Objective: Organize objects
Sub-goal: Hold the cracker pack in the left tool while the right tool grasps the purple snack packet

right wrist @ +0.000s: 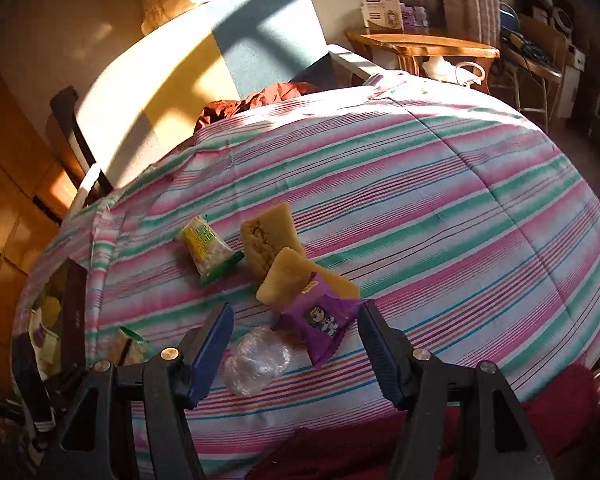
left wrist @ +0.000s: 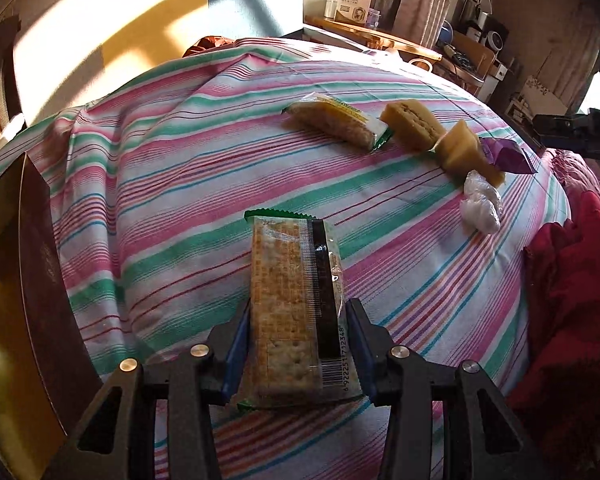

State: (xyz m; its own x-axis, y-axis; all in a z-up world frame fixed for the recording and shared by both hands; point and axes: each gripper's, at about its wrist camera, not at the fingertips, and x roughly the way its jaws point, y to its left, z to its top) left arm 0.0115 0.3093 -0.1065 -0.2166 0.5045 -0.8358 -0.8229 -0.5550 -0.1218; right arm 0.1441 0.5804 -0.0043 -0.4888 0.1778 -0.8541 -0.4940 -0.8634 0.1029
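My left gripper (left wrist: 296, 312) is shut on a cracker packet (left wrist: 292, 300) with green ends and holds it over the striped bedspread (left wrist: 160, 184). Further off lie a second cracker packet (left wrist: 340, 122), two beige pastry packs (left wrist: 414, 124) (left wrist: 466, 150), a purple snack packet (left wrist: 508, 156) and a clear plastic wad (left wrist: 482, 202). My right gripper (right wrist: 296, 320) is open and empty, just above the purple snack packet (right wrist: 324, 320) and the plastic wad (right wrist: 256, 360). The pastry packs (right wrist: 268, 236) (right wrist: 290, 280) and the cracker packet (right wrist: 208, 248) lie beyond it.
A dark box (left wrist: 40, 272) with snack packets inside stands at the bed's left edge; it also shows in the right wrist view (right wrist: 70, 312). Red cloth (left wrist: 572, 300) lies at the bed's right side. A wooden side table (right wrist: 420, 46) stands behind the bed.
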